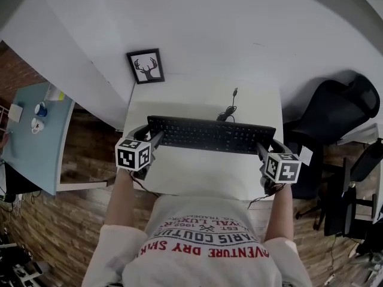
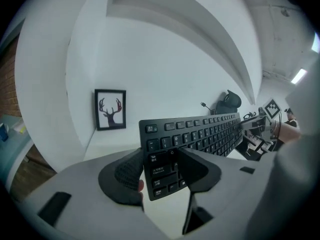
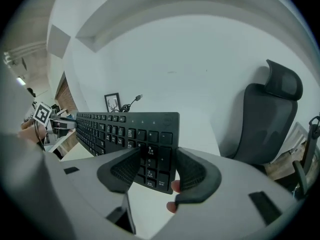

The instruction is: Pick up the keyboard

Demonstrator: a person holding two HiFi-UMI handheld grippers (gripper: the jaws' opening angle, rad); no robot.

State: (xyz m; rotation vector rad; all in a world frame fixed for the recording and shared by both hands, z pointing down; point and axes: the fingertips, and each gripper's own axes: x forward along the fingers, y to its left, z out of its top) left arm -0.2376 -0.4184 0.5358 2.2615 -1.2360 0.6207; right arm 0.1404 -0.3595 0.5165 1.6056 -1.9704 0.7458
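Observation:
A black keyboard [image 1: 209,135] hangs above the white table [image 1: 197,100], held level between both grippers. My left gripper [image 1: 154,140] is shut on its left end; in the left gripper view the pads [image 2: 131,171] pinch the corner with the Tab and Caps Lock keys of the keyboard [image 2: 200,131]. My right gripper [image 1: 263,151] is shut on the right end. The right gripper view shows the keyboard [image 3: 115,126] with its number pad clamped between the two black pads [image 3: 192,171]. The keyboard's cable [image 1: 229,107] trails back onto the table.
A framed deer picture [image 1: 146,66] leans on the wall at the table's far left corner. A black office chair [image 1: 335,109] stands to the right. A pale blue table [image 1: 30,142] with cups stands to the left, over a wooden floor.

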